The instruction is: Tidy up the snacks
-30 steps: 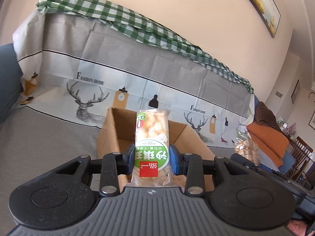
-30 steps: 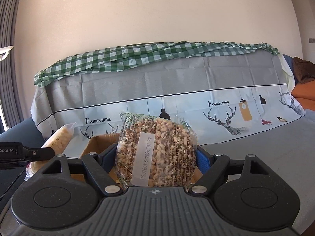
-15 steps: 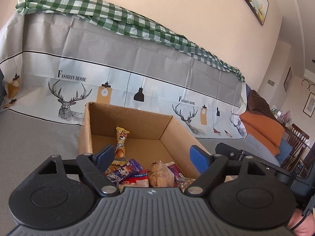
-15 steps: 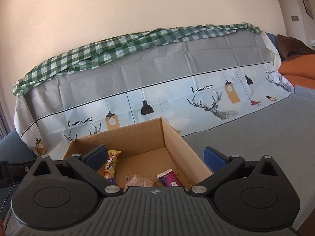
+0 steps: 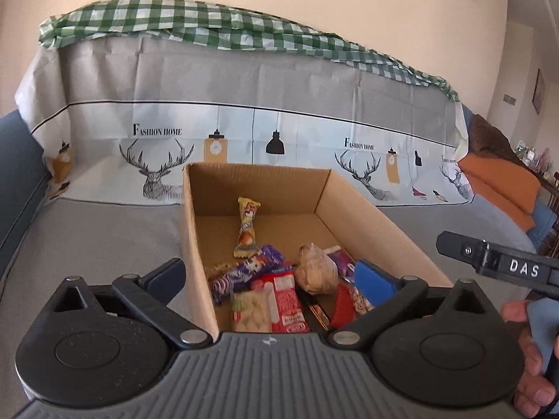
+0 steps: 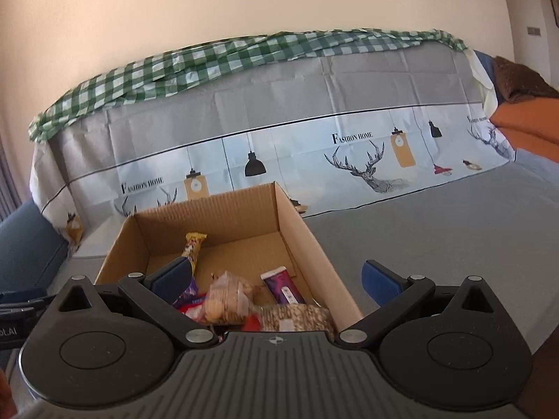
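An open cardboard box [image 5: 353, 206] stands on the grey sofa seat and also shows in the right wrist view [image 6: 307, 241]. It holds several snacks: a yellow bar [image 5: 246, 227], a purple wrapper [image 5: 244, 272], a red packet [image 5: 288, 300], a green-labelled pack [image 5: 249, 310], a peanut bag [image 6: 297, 316], a clear bag of snacks [image 6: 227, 296]. My left gripper [image 5: 269, 277] is open and empty, straddling the box's left wall. My right gripper [image 6: 279, 277] is open and empty, straddling the box's right wall.
The sofa back [image 5: 279, 104] is covered with a deer-print sheet and a green checked cloth [image 5: 209, 31]. Grey seat [image 6: 436, 230] spreads right of the box. Orange cushions [image 5: 503, 181] lie far right. The other gripper's body [image 5: 496, 265] and a hand show at right.
Both grippers have opened and let go: the green-labelled pack and the peanut bag now lie in the box. Both grippers have tilted down over the box.
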A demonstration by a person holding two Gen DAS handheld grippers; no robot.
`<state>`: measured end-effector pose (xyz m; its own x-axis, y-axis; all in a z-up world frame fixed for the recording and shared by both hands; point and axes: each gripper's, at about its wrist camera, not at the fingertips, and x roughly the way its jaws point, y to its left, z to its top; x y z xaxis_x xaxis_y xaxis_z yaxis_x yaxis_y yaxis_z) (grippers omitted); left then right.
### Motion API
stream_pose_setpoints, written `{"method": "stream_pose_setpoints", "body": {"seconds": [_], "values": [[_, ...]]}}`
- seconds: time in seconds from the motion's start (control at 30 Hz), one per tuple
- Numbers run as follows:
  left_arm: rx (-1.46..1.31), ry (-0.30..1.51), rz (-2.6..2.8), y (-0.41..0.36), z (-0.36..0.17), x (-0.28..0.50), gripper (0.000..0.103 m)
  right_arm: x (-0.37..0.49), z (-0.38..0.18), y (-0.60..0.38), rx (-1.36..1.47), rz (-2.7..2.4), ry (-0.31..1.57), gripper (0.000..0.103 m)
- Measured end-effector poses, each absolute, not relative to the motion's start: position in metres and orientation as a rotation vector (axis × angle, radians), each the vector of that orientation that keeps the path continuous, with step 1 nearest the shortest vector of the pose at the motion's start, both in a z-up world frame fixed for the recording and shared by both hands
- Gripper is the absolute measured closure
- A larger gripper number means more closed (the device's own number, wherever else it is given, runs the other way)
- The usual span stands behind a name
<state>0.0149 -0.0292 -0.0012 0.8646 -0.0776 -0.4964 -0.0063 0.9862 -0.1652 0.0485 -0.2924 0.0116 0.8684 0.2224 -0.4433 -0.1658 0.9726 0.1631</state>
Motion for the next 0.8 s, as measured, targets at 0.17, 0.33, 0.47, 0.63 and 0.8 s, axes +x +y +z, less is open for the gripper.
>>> {"method": "stream_pose_setpoints", "body": {"seconds": [0.17, 0.33, 0.47, 0.63, 0.8], "values": [[-0.152, 0.62, 0.102, -0.044, -0.006, -0.003, 0.0, 0.026, 0.002, -0.305, 0.114, 0.214, 0.515, 0.001], [-0.155, 0.694, 0.056, -0.048, -0.016, -0.002, 0.0, 0.024, 0.002, -0.306, 0.102, 0.227, 0.514, 0.001], [-0.15, 0.688, 0.076, -0.044, -0.018, 0.006, 0.0, 0.033, -0.001, -0.302, 0.1, 0.233, 0.537, 0.001], [-0.155, 0.686, 0.076, -0.042, -0.019, 0.009, 0.0, 0.036, -0.002, -0.295, 0.08, 0.238, 0.539, 0.001], [-0.16, 0.691, 0.074, -0.042, -0.019, 0.012, 0.0, 0.036, -0.002, -0.287, 0.036, 0.245, 0.537, 0.001]]}}
